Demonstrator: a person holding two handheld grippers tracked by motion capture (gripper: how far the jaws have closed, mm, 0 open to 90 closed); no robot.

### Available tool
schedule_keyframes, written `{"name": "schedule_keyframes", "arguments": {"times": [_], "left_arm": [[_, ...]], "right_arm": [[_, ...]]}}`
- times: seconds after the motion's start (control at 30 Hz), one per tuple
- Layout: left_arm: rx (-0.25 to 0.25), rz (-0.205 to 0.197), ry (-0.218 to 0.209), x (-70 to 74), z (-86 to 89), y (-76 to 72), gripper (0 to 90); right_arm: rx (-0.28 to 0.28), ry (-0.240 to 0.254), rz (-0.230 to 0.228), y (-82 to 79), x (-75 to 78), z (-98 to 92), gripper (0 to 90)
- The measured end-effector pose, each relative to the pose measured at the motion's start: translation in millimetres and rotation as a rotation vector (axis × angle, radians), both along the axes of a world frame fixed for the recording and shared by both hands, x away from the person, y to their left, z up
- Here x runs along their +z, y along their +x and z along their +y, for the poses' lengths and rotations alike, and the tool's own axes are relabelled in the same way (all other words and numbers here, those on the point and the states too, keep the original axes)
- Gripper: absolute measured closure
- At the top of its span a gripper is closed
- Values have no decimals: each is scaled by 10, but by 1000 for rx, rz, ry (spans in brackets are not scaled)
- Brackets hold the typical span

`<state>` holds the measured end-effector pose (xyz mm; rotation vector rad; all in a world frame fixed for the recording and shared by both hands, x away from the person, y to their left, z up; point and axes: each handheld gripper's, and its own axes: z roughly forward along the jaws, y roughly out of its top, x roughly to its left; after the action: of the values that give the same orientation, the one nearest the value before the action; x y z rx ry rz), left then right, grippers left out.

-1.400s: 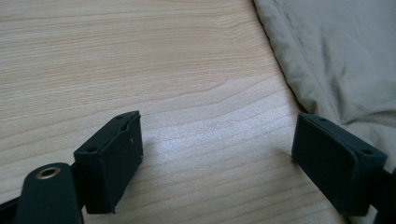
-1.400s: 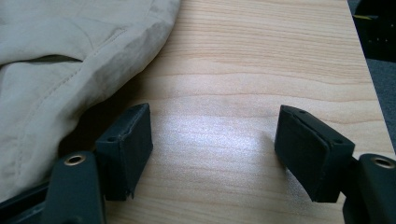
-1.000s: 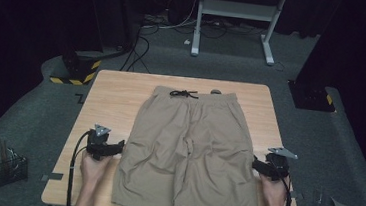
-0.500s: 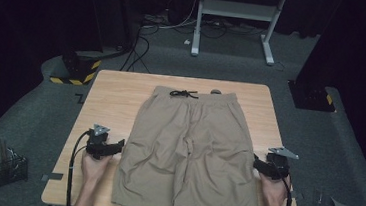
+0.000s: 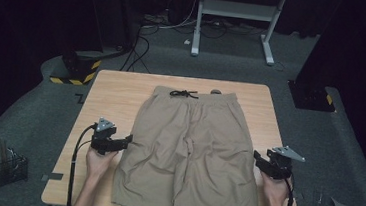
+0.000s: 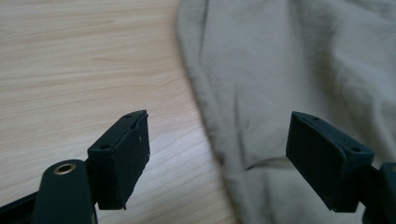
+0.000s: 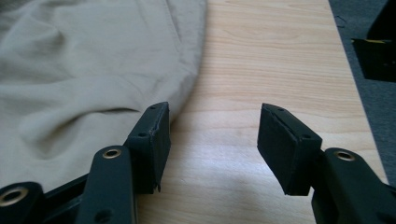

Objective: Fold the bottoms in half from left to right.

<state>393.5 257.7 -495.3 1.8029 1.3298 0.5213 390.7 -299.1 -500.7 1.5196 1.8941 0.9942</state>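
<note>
Shorts (image 5: 190, 149), one pair, lie flat on one table (image 5: 117, 89).

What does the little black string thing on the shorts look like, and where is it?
Find the wooden table, then the khaki shorts spread flat on it. At the far edge, in the middle of the waistband, sits the black drawstring, tied in a small bow, the only dark mark on the pale cloth.

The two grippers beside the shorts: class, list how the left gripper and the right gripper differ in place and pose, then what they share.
1. The left gripper sits at the left edge of the shorts; the right gripper sits at their right edge.
2. In its own view, the left gripper straddles the shorts' side edge; the right gripper's gap lies over bare table, one jaw at the cloth's edge.
Shared: both are open, jaws just closing a little, gripping nothing.
</note>
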Motion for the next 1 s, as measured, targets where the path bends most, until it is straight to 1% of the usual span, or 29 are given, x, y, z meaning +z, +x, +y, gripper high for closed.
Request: {"name": "schedule_keyframes", "arguments": {"times": [0.03,0.1,0.17,0.2,0.23,0.27,0.3,0.33,0.37,0.4,0.43,0.47,0.5,0.53,0.57,0.6,0.63,0.67,0.7,0.73,0.8,0.83,0.87,0.9,0.93,0.97,1.0], "left_arm": [[-17,-3,-3,24,-48,8,225],[-24,-4,-8,38,-74,12,227],[-47,-6,-5,75,-147,27,227],[-56,-15,-3,90,-180,29,227],[-75,-18,-5,112,-244,47,232],[-86,-16,-2,124,-278,63,233],[-86,-16,-2,124,-278,63,235],[-103,-15,2,139,-352,101,236],[-103,-15,2,139,-352,101,240],[-113,-18,9,152,-416,121,244],[-121,-21,-1,152,-449,127,249],[-133,-21,-11,147,-482,137,258],[-145,-13,-19,140,-520,152,261],[-156,-3,-18,133,-560,169,261],[-156,-3,-18,133,-560,169,262],[-168,2,8,129,-652,191,266],[-168,2,8,129,-652,191,268],[-181,-2,12,126,-739,200,270],[-190,3,5,120,-775,208,272],[-190,3,5,120,-775,208,272],[-198,22,11,89,-846,237,271],[-199,30,20,75,-867,246,268],[-198,45,27,53,-897,255,267],[-208,67,48,4,-944,271,261],[-210,76,58,-24,-967,277,259],[-211,82,77,-50,-982,286,253],[-206,93,94,-76,-996,296,246]], "right_arm": [[16,1,1,21,13,46,450],[38,10,3,35,17,85,461],[48,12,1,38,17,111,472],[57,7,-3,40,23,143,472],[65,8,-13,37,39,177,478],[70,17,-14,33,51,193,484],[70,17,-14,33,51,193,484],[98,28,-13,33,69,218,490],[118,29,-7,43,75,234,489],[135,25,5,60,79,253,489],[151,23,15,76,85,274,490],[160,23,16,85,94,299,491],[167,24,11,91,104,324,492],[171,28,7,95,113,351,492],[171,28,7,95,113,351,492],[172,31,3,107,124,417,489],[172,31,3,107,124,417,489],[176,27,-3,128,120,468,485],[178,24,-6,144,112,499,484],[178,24,-6,144,112,499,484],[178,2,-23,177,97,572,475],[184,9,-20,201,91,625,474],[189,18,-5,214,89,663,471],[225,6,12,249,63,791,466],[233,-11,13,257,46,837,463],[246,-41,15,277,12,885,460],[253,-51,29,296,-26,922,456]]}}
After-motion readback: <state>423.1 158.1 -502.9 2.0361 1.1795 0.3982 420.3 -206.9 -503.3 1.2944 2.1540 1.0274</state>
